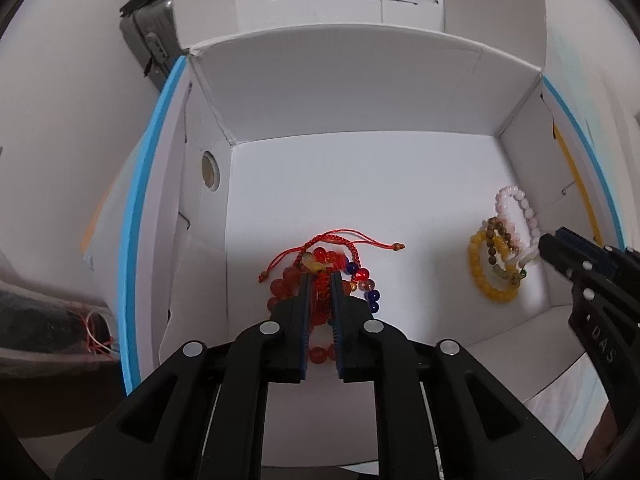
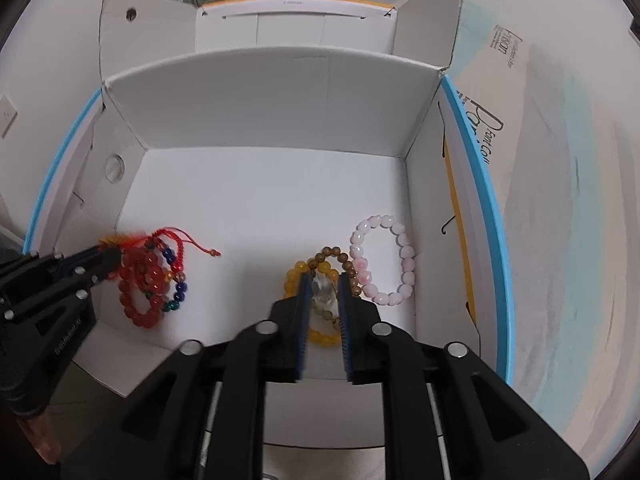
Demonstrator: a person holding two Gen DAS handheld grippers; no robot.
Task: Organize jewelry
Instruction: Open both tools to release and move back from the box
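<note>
An open white cardboard box (image 1: 360, 92) holds two heaps of bracelets. My left gripper (image 1: 321, 280) is low over the left heap, its jaws narrowly parted around a red braided cord bracelet (image 1: 320, 298) among red beads (image 1: 286, 286) and multicoloured beads (image 1: 370, 288). My right gripper (image 2: 323, 280) is over the right heap, slightly parted around a pale clear-bead bracelet (image 2: 323, 294) lying on a yellow bead bracelet (image 2: 294, 274) and a brown bead bracelet (image 2: 334, 254). A pink bead bracelet (image 2: 404, 256) lies beside them.
The box floor (image 2: 260, 208) is bare white between and behind the heaps. The box flaps (image 2: 432, 12) stand up at the back. A blue-edged lid (image 2: 476, 168) surrounds the box. A grey suitcase (image 1: 148, 36) stands beyond at the back left.
</note>
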